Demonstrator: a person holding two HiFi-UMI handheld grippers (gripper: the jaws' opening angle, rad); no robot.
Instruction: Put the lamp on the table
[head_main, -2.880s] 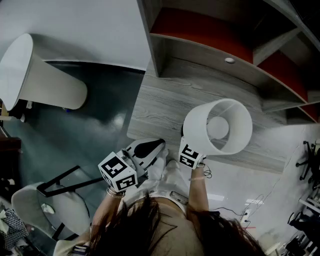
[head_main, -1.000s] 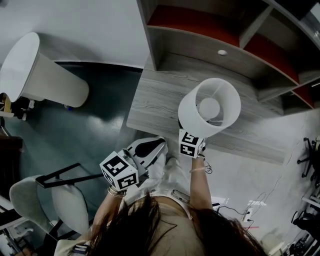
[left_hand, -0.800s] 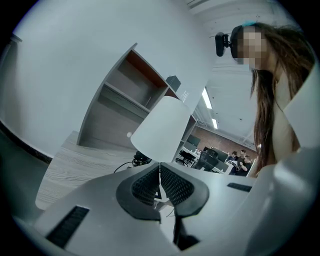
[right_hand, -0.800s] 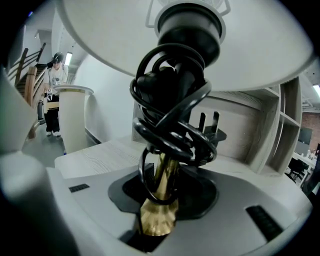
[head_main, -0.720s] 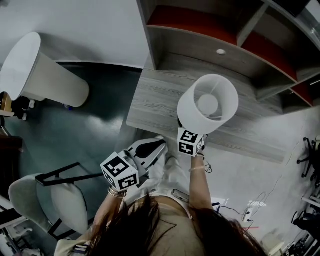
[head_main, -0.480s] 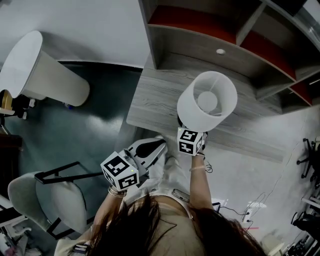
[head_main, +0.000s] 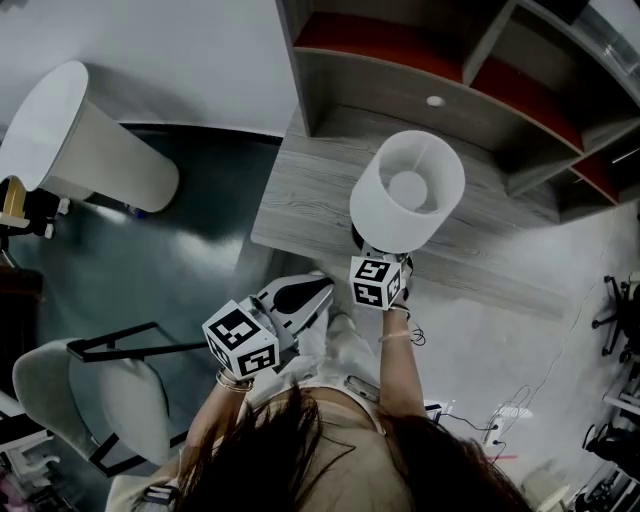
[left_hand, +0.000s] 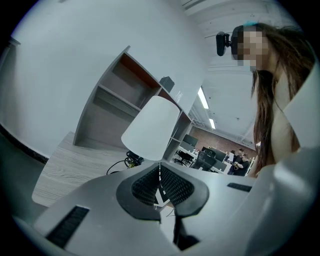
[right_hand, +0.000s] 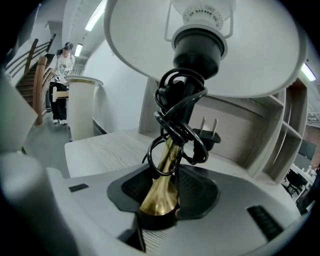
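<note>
Closest to the person, the left gripper (left_hand: 160, 176) hangs off the desk (head_main: 305, 195), in front of its near left corner. Its jaws are pressed together with nothing between them. Just to its right, the right gripper (right_hand: 167, 188) reaches over the desk's near edge. Its jaws have just been opening and now stand spread, with the brass stem (right_hand: 166, 167) of the lamp (head_main: 407, 190) between the pads. A gap shows on either side of the stem, so the grip is released.

The lamp stands upright at the near edge, somewhat closer to the left corner than the right. Its foot is hidden behind the gripper. A black cord (right_hand: 172, 117) is wound round the stem below the socket, and its plug (right_hand: 207, 135) sticks out to the side. The white shade (right_hand: 145, 42) spreads above. Along the desk's far edge rises a grey shelf unit (head_main: 400, 85) with red back panels.
</note>
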